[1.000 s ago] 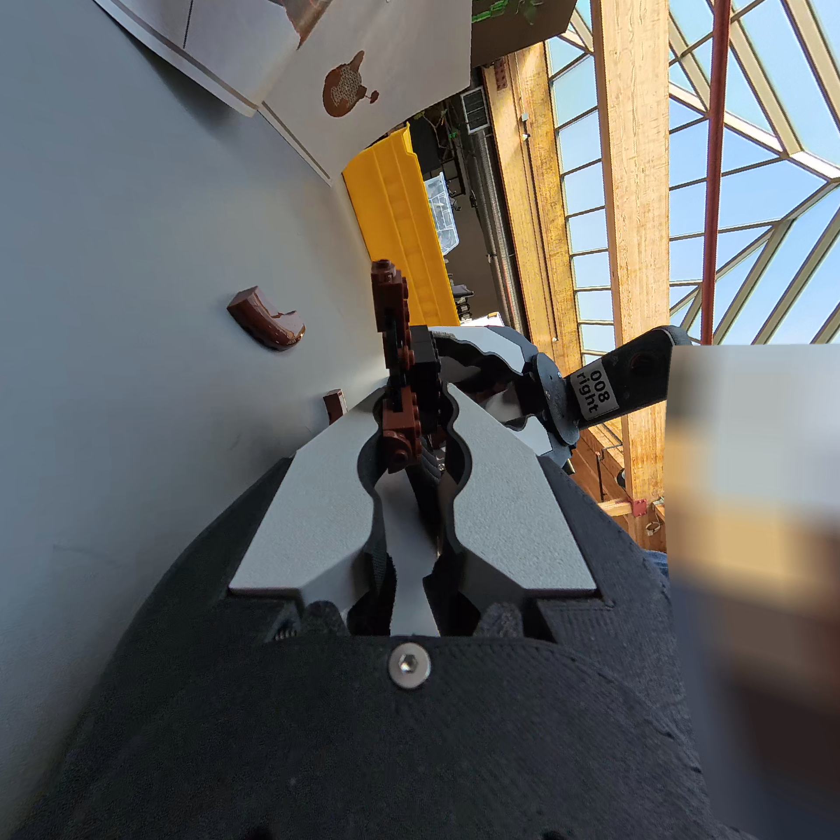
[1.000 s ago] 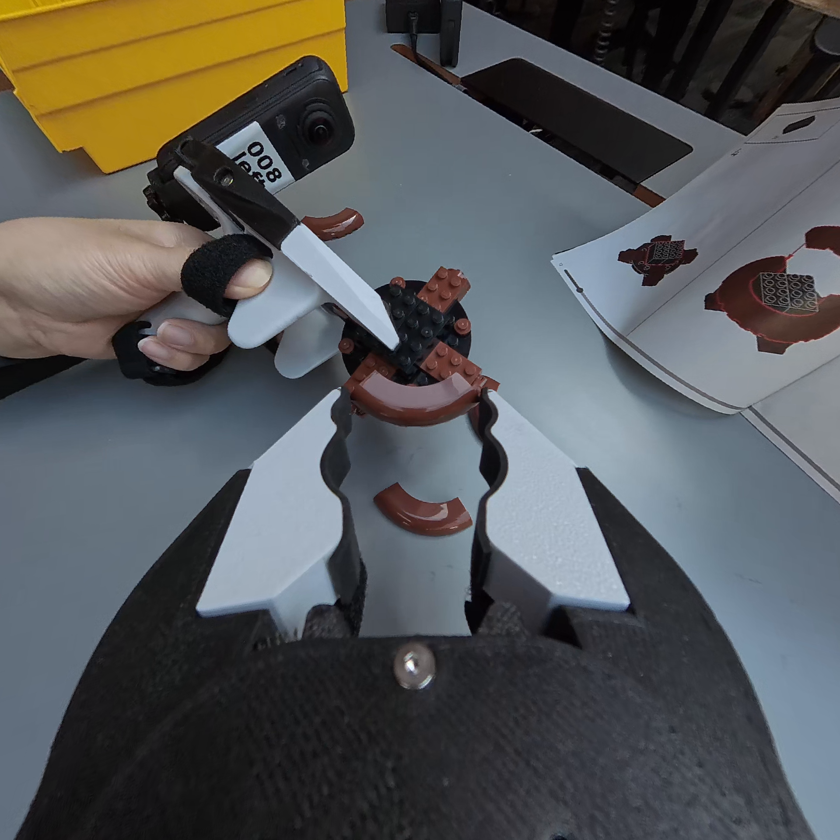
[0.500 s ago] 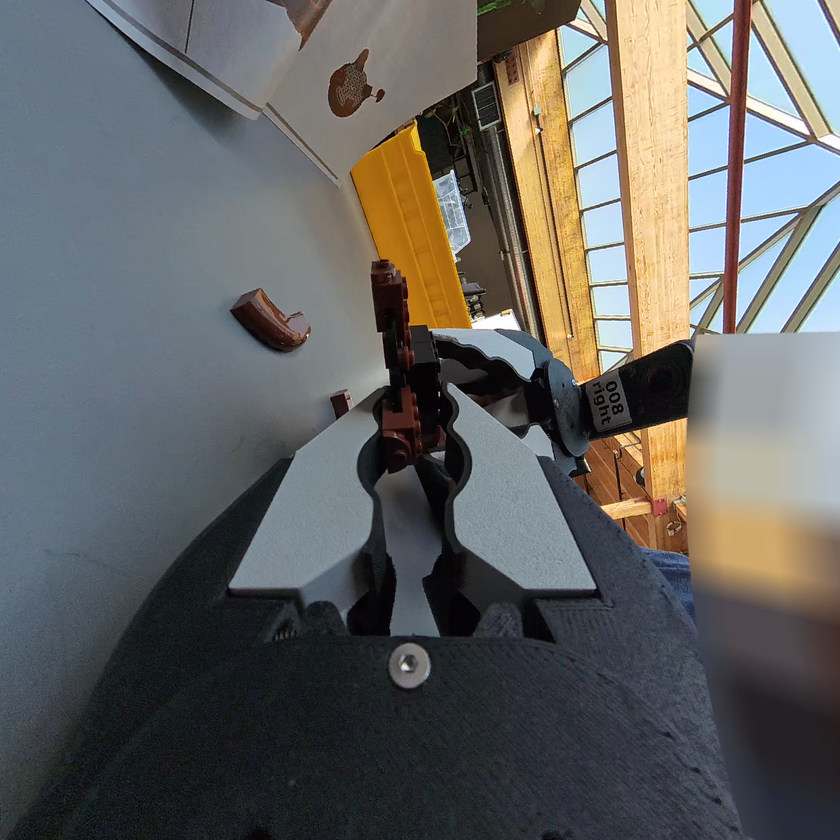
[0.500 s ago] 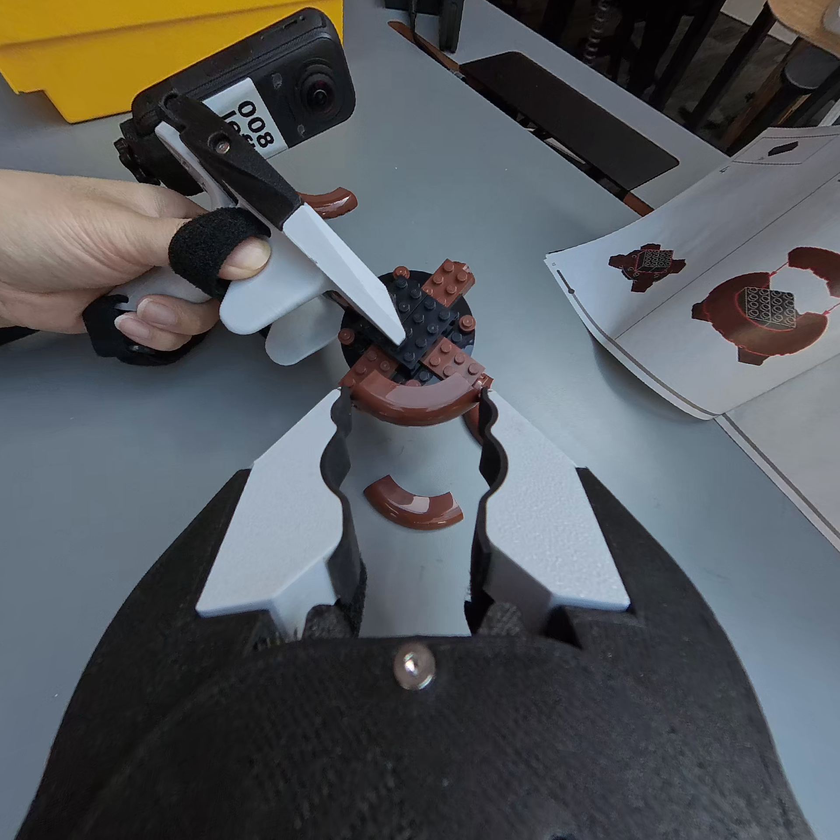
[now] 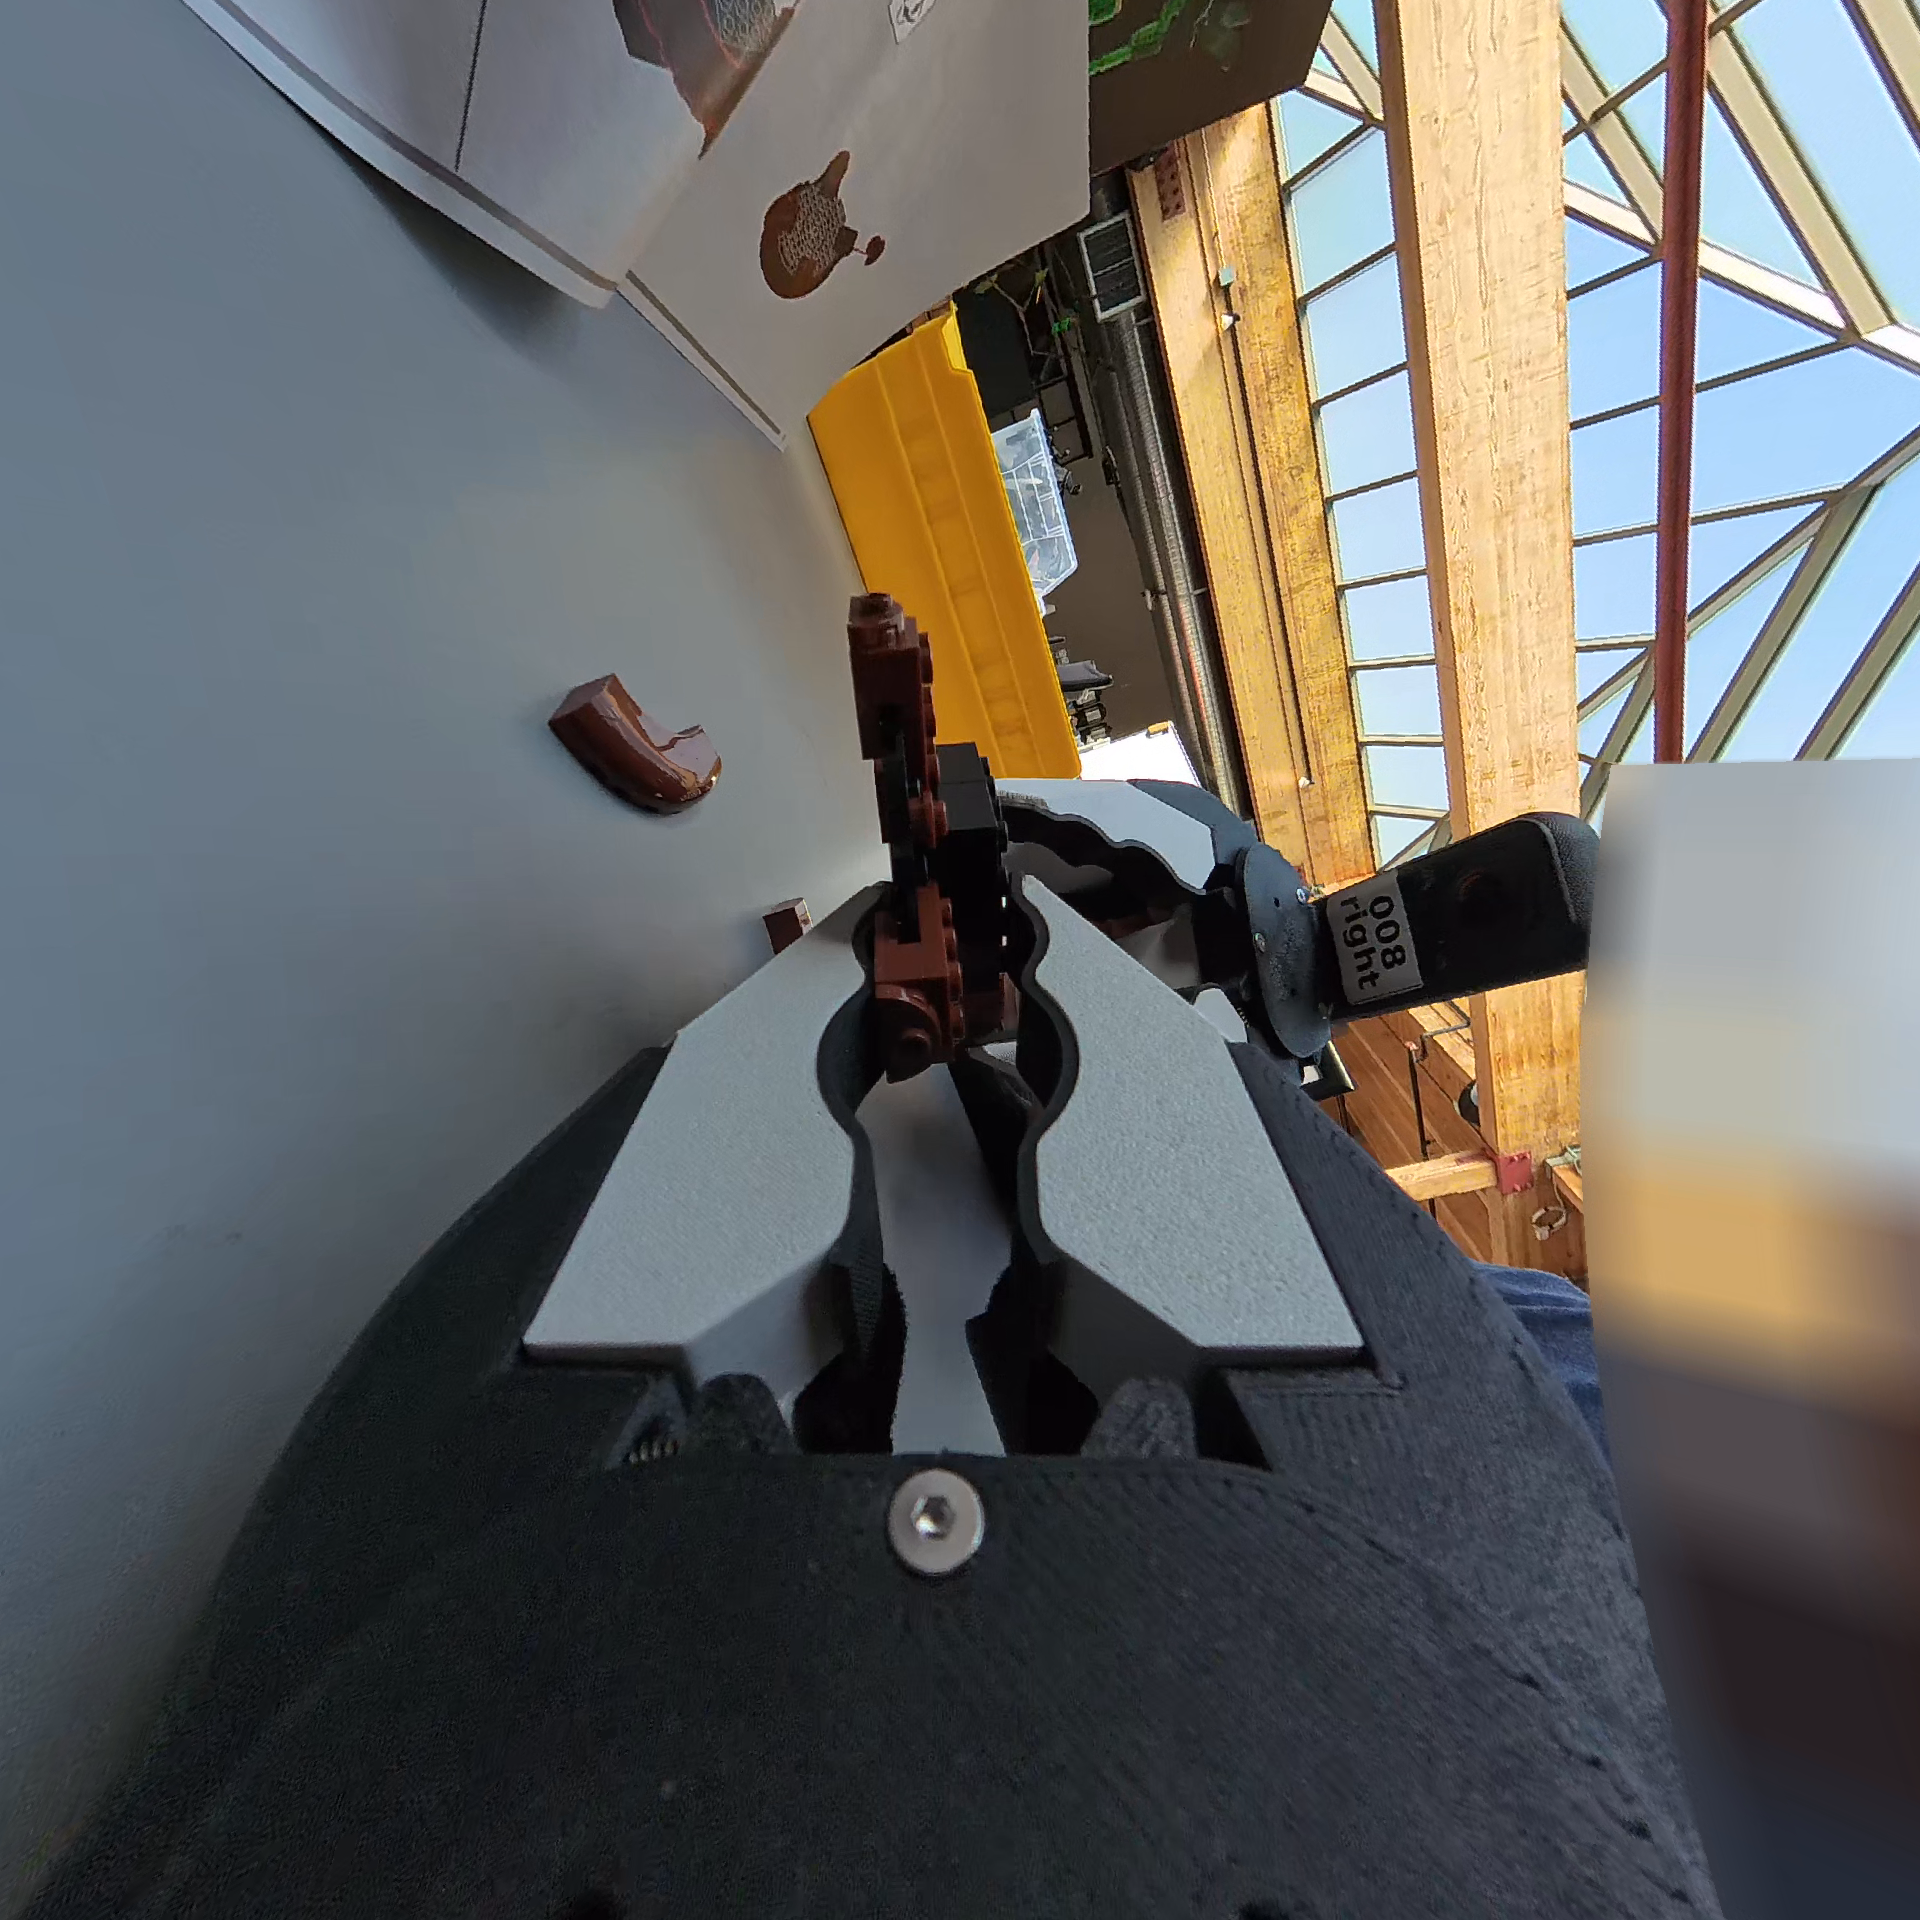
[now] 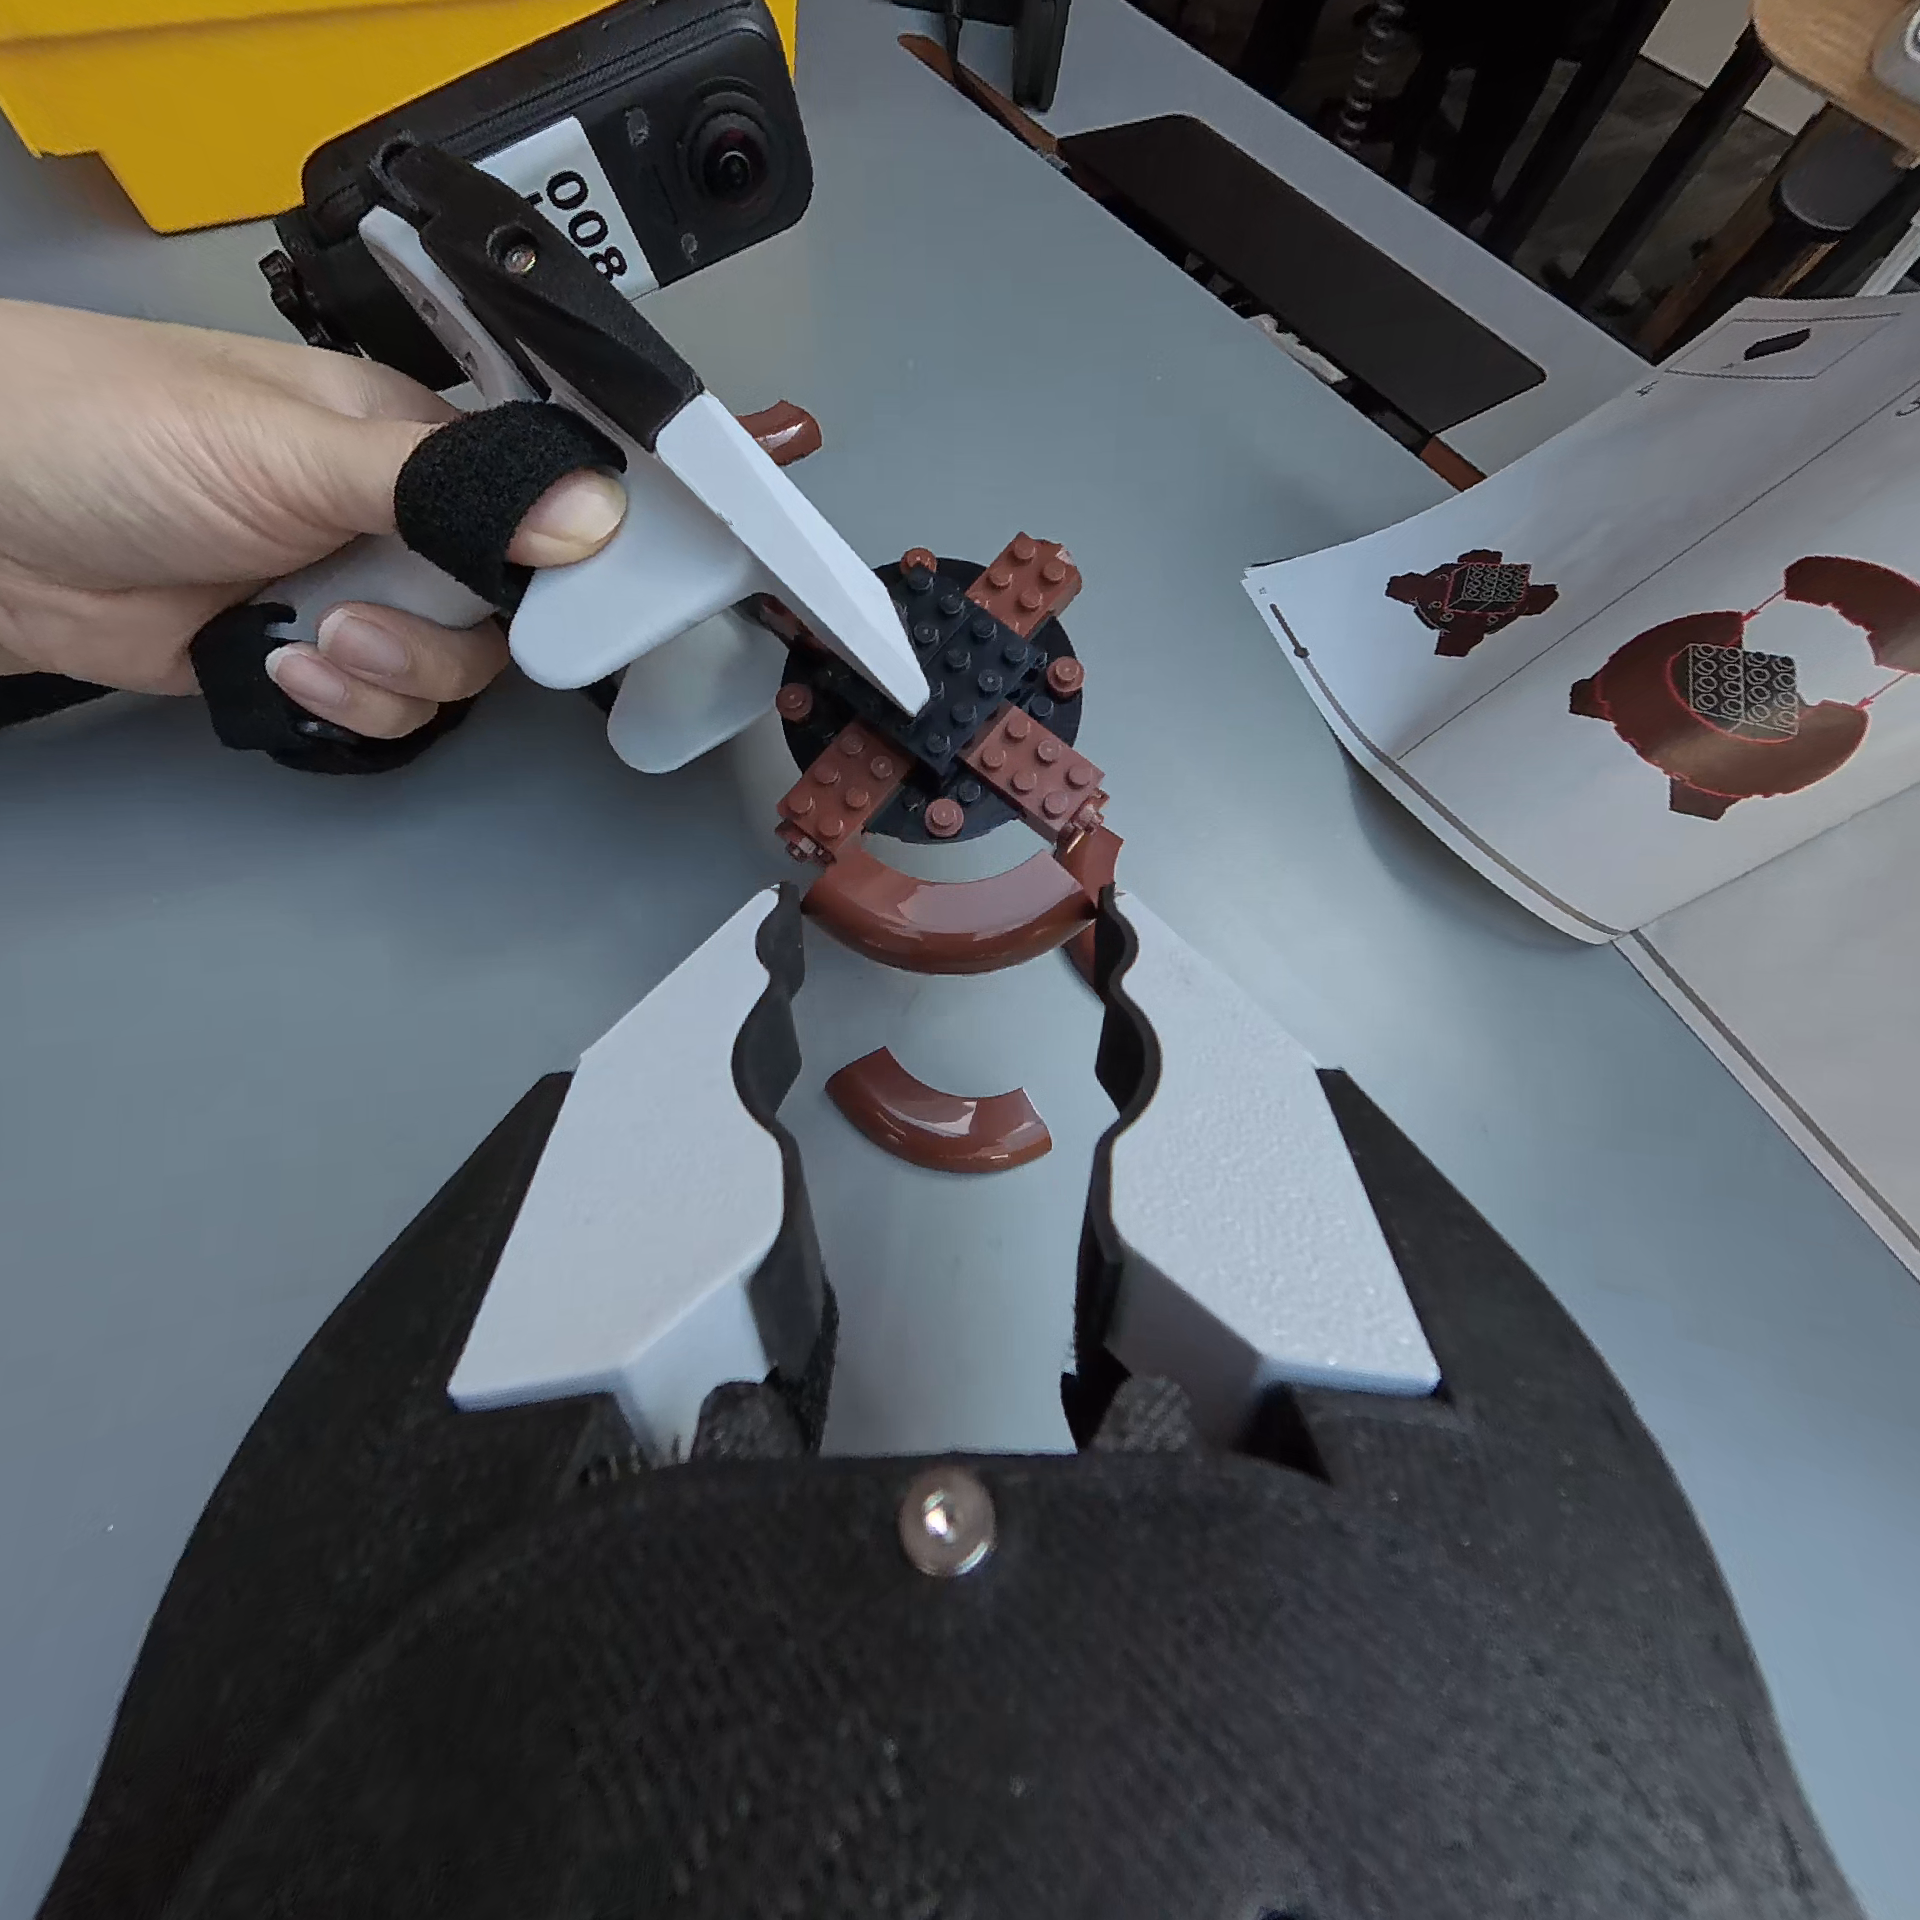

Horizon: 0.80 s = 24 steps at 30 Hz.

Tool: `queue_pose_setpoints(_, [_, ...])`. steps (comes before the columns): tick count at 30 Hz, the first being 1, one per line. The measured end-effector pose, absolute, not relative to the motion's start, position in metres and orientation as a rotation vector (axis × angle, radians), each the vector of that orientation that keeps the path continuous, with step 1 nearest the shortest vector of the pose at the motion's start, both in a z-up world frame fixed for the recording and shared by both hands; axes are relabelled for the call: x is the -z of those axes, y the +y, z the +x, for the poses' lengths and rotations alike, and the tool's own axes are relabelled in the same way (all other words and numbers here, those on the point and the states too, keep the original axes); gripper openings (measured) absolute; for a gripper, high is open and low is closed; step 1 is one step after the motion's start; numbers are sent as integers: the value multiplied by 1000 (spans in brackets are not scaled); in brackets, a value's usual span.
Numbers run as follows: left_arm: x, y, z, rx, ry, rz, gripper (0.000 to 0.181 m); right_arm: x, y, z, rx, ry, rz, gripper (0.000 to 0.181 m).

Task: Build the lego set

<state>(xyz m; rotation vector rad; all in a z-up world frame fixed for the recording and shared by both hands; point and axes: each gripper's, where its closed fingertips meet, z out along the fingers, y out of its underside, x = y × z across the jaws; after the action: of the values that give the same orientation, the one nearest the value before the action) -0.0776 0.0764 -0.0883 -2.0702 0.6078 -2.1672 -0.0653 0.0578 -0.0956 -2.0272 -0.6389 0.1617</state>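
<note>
The lego assembly (image 6: 966, 686), a black round plate with crossed brown plates, is held above the grey table. My left gripper (image 5: 940, 940) is shut on its edge; the assembly (image 5: 904, 790) shows edge-on there. In the right wrist view a hand holds the left gripper (image 6: 790, 582) over the assembly. My right gripper (image 6: 945, 909) is shut on a brown curved piece (image 6: 951, 930), held at the assembly's near edge between two brown plate ends. The right gripper (image 5: 1132, 831) shows just behind the assembly.
A loose brown curved piece (image 6: 935, 1127) lies under my right gripper, another (image 6: 784, 426) lies behind the left gripper. The instruction booklet (image 6: 1662, 675) is at the right. A yellow bin (image 6: 260, 94) and a flat black slab (image 6: 1299, 239) are at the back.
The assembly has tilted so its studded top faces the right camera more. The curved piece stays in my right gripper at the near edge. Both grippers keep their hold.
</note>
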Motion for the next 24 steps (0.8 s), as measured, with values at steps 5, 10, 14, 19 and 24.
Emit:
queue_pose_setpoints(5, [89,77,-78,2170,606,-2072,18,95,57,-64,-187,-627,-2025,56])
queue_pose_setpoints(10, [90,77,-78,2177,598,-2076,18,96,56,-62,-184,-627,-2026,56])
queue_pose_setpoints(14, [91,78,-79,2185,586,-2078,17,96,56,-60,-185,-623,-2025,56])
queue_pose_setpoints(19, [91,78,-79,2186,581,-2079,17,95,55,-59,-199,-616,-2025,56])
queue_pose_setpoints(24, [91,79,-80,2200,568,-2079,18,96,54,-59,-221,-610,-2031,56])
